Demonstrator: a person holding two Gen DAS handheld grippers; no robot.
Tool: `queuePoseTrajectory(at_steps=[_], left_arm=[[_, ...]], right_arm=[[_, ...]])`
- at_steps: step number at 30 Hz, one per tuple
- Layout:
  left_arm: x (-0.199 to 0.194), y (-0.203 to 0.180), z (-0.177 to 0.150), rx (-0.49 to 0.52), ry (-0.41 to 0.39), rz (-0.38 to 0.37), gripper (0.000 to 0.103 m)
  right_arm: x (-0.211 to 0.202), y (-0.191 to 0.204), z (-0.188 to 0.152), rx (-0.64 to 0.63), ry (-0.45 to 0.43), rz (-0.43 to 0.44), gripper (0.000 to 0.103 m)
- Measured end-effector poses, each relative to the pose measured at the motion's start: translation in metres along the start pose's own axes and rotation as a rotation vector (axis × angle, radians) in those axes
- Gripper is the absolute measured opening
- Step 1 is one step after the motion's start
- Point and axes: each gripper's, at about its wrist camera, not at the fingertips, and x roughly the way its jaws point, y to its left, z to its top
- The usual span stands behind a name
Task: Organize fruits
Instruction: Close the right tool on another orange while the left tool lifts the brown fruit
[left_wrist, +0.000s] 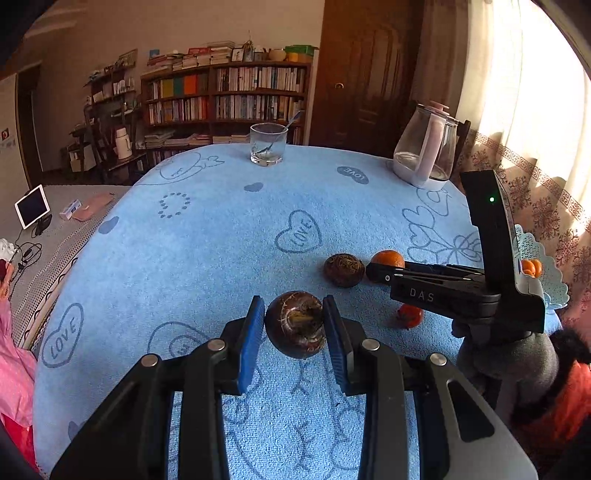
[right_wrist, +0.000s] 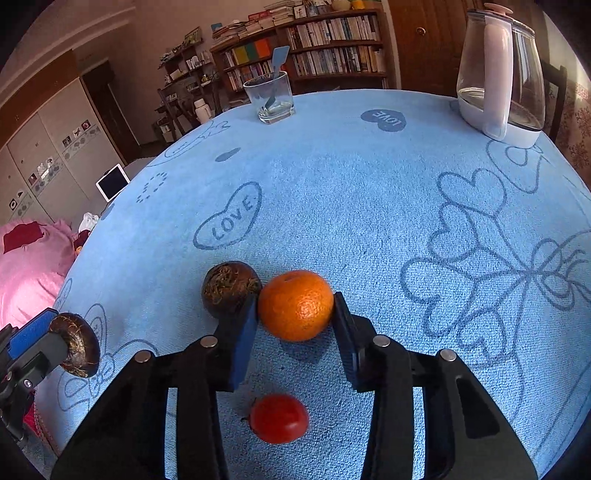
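Note:
My left gripper (left_wrist: 294, 325) is shut on a dark brown water chestnut (left_wrist: 295, 324), just above the blue cloth; it also shows at the left edge of the right wrist view (right_wrist: 75, 349). My right gripper (right_wrist: 295, 308) is shut on an orange mandarin (right_wrist: 295, 304), seen partly behind the fingers in the left wrist view (left_wrist: 388, 258). A second brown chestnut (right_wrist: 229, 287) lies against the right gripper's left finger and shows in the left wrist view (left_wrist: 343, 269). A small red tomato (right_wrist: 279, 417) lies under the right gripper, also visible in the left wrist view (left_wrist: 410, 316).
A blue "LOVE" tablecloth (right_wrist: 332, 192) covers the table. A glass with a spoon (left_wrist: 268, 144) stands at the far edge, a clear kettle (left_wrist: 424, 147) at far right. A pale blue lacy basket (left_wrist: 543, 269) with small oranges sits behind the right gripper. Bookshelves stand behind.

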Motion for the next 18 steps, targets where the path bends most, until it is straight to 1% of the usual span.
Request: queuePoseTrajectory(at_steps=[5, 12, 18], left_arm=[[0.000, -0.001, 0.000, 0.000, 0.000, 0.002, 0.033], [-0.005, -0.004, 0.000, 0.011, -0.020, -0.002, 0.033], [-0.005, 0.003, 0.001, -0.018, -0.018, 0.010, 0.034]], right_arm=[[-0.010, -0.003, -0.002, 0.015, -0.027, -0.006, 0.041], [-0.034, -0.012, -0.005, 0.060, -0.085, -0.008, 0.041], [-0.056, -0.023, -0.010, 0.102, -0.140, -0.020, 0.041]])
